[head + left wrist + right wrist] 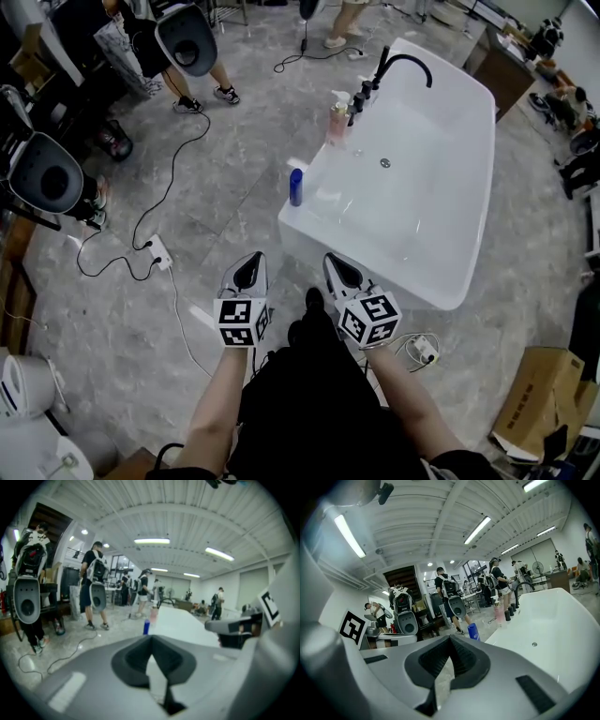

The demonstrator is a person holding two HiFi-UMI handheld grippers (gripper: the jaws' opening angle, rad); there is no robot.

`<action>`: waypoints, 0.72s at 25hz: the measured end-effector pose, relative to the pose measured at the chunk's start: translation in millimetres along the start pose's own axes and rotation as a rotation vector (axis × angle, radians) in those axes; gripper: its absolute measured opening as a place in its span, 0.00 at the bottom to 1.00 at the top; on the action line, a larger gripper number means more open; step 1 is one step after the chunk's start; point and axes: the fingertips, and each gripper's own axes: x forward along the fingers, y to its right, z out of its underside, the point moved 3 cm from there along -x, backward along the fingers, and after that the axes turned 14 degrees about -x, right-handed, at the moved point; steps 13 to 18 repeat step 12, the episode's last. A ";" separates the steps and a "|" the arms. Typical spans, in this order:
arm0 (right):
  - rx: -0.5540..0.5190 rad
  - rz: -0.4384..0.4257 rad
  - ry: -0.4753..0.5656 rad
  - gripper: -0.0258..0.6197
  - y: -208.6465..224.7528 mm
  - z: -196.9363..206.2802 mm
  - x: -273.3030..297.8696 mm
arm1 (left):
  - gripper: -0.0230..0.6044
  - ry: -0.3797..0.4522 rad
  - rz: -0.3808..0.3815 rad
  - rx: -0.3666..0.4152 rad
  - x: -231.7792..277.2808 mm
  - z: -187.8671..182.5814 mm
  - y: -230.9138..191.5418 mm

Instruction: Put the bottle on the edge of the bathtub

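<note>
Since both hand-held tools sit right in front of the person at the tub's near end, I'll start there. The left gripper (249, 264) has its jaws pressed together on nothing. The right gripper (337, 266) looks the same, pads meeting with only floor showing past them. Just beyond them is the glossy white freestanding bathtub (478, 216). The small blue plastic bottle (296, 186) looks to be standing upright on its left rim, near the close corner and right at the outer lip. From the head view I can't fully rule out that it's hard against the tub's side instead. Honestly this fits two stories: bottle set down and the job done, or bottle parked there waiting to be grabbed. Either way my tip's the same. It's a tall, narrow thing on a slim ledge with a drop to the grey marbled floor (187, 244) on one side, so go slow near it and don't brush it sideways. Further along that rim a pale pink pump bottle (337, 120) stands by the black curved faucet (405, 64), so that end is more cluttered.
</note>
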 end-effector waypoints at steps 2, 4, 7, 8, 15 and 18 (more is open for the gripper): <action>0.002 0.000 0.003 0.04 -1.2 -0.8 -1.3 | 0.05 0.003 0.001 0.002 -1.7 -0.9 0.5; 0.007 0.000 0.007 0.04 -1.0 -0.7 -2.1 | 0.05 0.004 0.004 0.003 -2.1 -0.8 1.3; 0.009 -0.002 0.006 0.04 -1.2 0.2 -4.5 | 0.05 0.001 0.008 0.006 -2.8 0.8 3.4; 0.009 -0.002 0.005 0.04 -1.6 0.5 -5.7 | 0.05 -0.001 0.008 0.006 -3.4 1.4 3.8; 0.014 -0.001 0.001 0.04 -1.5 0.4 -8.0 | 0.05 -0.003 0.006 0.004 -5.3 1.9 3.2; 0.014 -0.001 0.001 0.04 -1.5 0.4 -8.0 | 0.05 -0.003 0.006 0.004 -5.3 1.9 3.2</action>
